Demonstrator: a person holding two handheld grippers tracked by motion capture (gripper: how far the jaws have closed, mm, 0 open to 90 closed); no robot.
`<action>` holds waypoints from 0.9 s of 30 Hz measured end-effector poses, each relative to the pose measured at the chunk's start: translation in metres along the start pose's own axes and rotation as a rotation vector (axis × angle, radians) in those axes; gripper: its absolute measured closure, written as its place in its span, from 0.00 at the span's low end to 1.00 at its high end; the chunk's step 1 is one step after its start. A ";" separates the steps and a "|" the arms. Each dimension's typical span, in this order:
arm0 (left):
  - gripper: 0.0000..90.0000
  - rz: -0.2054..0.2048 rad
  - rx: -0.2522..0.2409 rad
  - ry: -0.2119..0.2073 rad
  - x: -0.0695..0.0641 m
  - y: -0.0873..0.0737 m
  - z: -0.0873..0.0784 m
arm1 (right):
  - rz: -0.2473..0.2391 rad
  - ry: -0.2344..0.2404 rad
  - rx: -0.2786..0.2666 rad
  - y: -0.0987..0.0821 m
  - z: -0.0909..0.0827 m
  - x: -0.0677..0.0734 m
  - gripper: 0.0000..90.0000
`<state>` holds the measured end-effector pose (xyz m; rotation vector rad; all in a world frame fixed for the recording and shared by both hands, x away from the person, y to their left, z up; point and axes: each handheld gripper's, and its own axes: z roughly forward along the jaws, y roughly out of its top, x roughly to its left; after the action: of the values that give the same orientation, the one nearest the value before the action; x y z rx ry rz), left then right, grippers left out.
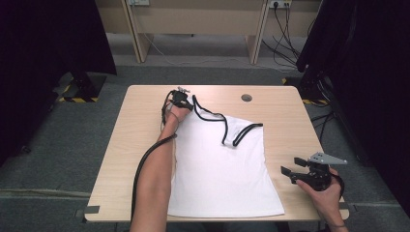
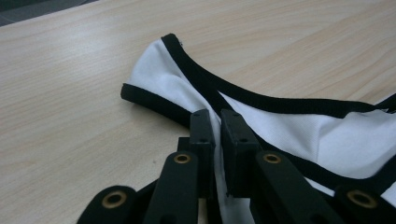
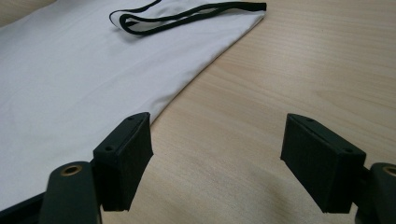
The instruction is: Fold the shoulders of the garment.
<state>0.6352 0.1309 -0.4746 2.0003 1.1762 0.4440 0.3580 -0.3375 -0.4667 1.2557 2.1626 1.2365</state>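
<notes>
A white tank top (image 1: 222,169) with black trim lies flat on the wooden table (image 1: 140,130), its straps toward the far side. My left gripper (image 1: 187,103) reaches to the far left strap. In the left gripper view the jaws are shut (image 2: 215,116) on the fabric of the tank top (image 2: 299,126) at the black-edged strap (image 2: 154,79). My right gripper (image 1: 291,165) rests near the table's front right, just off the shirt's right edge. Its jaws stand wide open (image 3: 219,130) over bare wood, with the tank top (image 3: 70,70) to their left.
A round cable hole (image 1: 246,97) sits in the tabletop at the far right. Beyond the table stand a pale desk (image 1: 193,24) and loose cables (image 1: 285,43) on the grey floor. Dark curtains (image 1: 367,72) hang on both sides.
</notes>
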 end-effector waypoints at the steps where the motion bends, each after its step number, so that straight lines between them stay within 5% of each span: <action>1: 0.92 -0.002 -0.008 -0.002 0.000 0.001 -0.001 | 0.001 -0.002 0.000 0.000 0.000 0.000 0.28; 15: 0.93 0.003 -0.080 -0.023 -0.007 0.006 -0.022 | 0.007 -0.006 0.005 -0.002 0.001 -0.002 0.28; 27: 0.92 0.020 -0.144 -0.038 -0.021 -0.014 -0.037 | 0.005 -0.016 0.007 -0.003 0.002 -0.003 0.28</action>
<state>0.5928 0.1333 -0.4596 1.8897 1.0716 0.4848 0.3596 -0.3397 -0.4706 1.2704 2.1556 1.2181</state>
